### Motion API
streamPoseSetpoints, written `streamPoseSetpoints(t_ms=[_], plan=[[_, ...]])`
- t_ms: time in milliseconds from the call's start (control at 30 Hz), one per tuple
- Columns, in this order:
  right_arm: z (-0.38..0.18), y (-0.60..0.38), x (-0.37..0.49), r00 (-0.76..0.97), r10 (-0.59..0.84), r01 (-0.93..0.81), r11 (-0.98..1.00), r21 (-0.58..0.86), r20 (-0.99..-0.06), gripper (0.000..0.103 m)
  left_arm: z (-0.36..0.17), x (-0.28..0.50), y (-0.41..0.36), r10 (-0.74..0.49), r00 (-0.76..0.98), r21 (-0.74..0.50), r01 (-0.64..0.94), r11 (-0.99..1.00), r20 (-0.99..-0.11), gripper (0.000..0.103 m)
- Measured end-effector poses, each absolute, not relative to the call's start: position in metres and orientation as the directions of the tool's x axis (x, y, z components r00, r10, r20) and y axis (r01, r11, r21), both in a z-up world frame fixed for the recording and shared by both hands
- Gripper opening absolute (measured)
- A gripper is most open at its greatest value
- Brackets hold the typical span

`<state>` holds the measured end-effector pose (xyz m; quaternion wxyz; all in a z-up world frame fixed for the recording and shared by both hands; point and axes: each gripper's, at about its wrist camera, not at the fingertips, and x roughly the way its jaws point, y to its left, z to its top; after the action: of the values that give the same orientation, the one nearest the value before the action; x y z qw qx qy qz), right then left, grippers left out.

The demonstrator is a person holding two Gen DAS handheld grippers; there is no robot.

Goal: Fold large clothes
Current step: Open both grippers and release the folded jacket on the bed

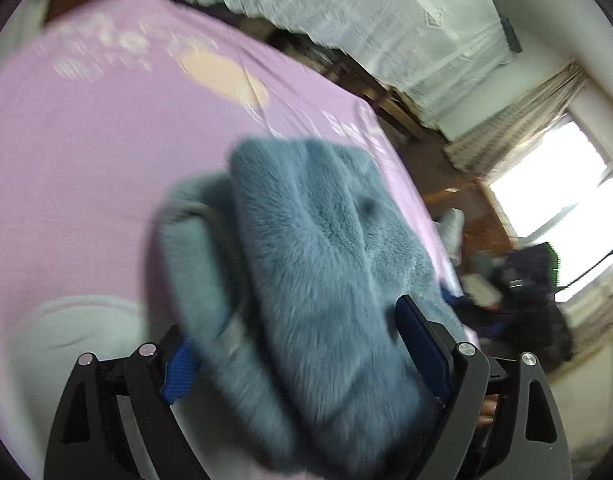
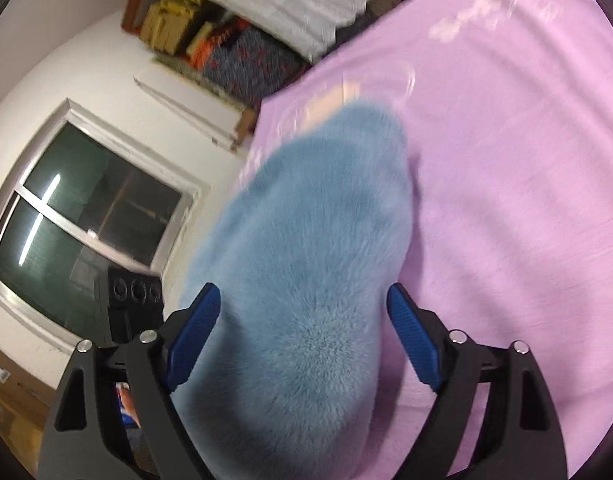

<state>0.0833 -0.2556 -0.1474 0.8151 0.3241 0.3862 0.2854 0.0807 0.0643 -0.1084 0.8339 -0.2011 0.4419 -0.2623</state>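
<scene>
The fluffy blue-grey fur garment lies bunched on the pink printed bed sheet, running between the spread fingers of both the left gripper and right gripper, seemingly just let go to settle a fold.

You have a bed spread with a lilac printed sheet; on it lies the fluffy blue garment, folded over, near the bed's edge.

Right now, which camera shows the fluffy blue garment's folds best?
The left wrist view: the garment shows layered folds and an edge. The right wrist view shows only one smooth, blurred mound of it on the pink sheet.
</scene>
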Motion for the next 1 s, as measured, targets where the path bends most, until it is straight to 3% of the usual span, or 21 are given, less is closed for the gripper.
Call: streamPoseSetpoints(t_ms=[200,300,500,800,1000], plan=[[-0.101,-0.269,0.037,0.642,0.663,-0.276,0.668,0.691,-0.384,0.091,-0.056,0.021,0.043,-0.38,0.668,-0.303,0.235,0.924,-0.64,0.092],[-0.082,-0.259,0.009,0.661,0.642,-0.316,0.708,0.632,-0.388,0.092,-0.03,-0.015,0.023,-0.277,0.765,-0.167,0.22,0.961,-0.582,0.099],[-0.046,-0.248,-0.047,0.756,0.542,-0.354,0.81,0.468,-0.367,0.097,-0.004,-0.071,-0.007,-0.153,0.871,0.035,0.191,0.981,-0.467,0.099],[-0.013,-0.257,-0.099,0.82,0.499,-0.376,0.838,0.395,-0.28,0.098,0.013,-0.09,-0.015,-0.129,0.903,0.056,0.166,0.985,-0.41,0.099],[-0.008,-0.249,-0.11,0.854,0.441,-0.358,0.883,0.305,-0.276,0.098,0.0,-0.084,-0.011,-0.098,0.894,0.054,0.135,0.989,-0.437,0.099]])
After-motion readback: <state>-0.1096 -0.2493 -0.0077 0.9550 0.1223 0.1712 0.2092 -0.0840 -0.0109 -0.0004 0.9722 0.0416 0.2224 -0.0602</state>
